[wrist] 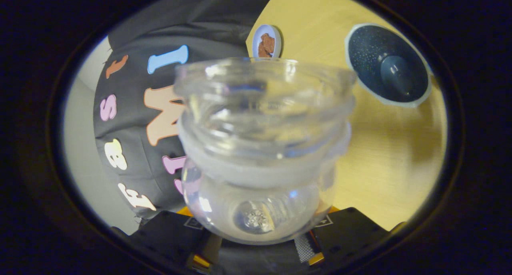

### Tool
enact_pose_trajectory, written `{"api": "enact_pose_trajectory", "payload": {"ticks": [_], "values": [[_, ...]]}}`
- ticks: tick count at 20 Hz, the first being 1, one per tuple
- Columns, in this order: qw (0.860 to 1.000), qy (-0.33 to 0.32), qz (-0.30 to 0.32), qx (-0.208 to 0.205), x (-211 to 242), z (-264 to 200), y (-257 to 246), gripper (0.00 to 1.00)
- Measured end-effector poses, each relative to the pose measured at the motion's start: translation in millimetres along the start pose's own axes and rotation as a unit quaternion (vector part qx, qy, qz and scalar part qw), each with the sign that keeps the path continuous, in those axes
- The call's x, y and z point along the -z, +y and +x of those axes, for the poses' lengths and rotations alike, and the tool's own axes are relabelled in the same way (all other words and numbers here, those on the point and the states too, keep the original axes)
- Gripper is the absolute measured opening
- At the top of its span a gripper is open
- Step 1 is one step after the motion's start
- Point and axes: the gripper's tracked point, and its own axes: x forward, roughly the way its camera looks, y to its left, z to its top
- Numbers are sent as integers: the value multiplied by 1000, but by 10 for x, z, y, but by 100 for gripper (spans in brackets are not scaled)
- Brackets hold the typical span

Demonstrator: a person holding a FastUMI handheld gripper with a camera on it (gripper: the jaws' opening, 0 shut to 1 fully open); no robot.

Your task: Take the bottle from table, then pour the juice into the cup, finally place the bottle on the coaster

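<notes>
The jaws were closed on the clear bottle [260, 163], one black finger [176, 231] pressing each side. The bottle was tipped, and its open mouth pointed away from the gripper [258, 237]. It hung above the yellow bench [392, 155]. Beyond it sat a dark blue cup [388, 65] with a pale rim. Farther off lay a small round coaster [267, 42] with a brown picture.
</notes>
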Motion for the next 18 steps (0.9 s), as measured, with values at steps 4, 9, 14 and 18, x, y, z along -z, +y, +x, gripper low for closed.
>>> {"api": "enact_pose_trajectory", "payload": {"ticks": [4, 9, 14, 18], "values": [[1000, 0, 26, -3, -24, 5, 58, 99], [999, 0, 51, -8, -59, -34, 132, 99], [998, 6, 69, -12, -64, -59, 185, 99], [996, 5, 82, -19, -88, -80, 246, 99]]}}
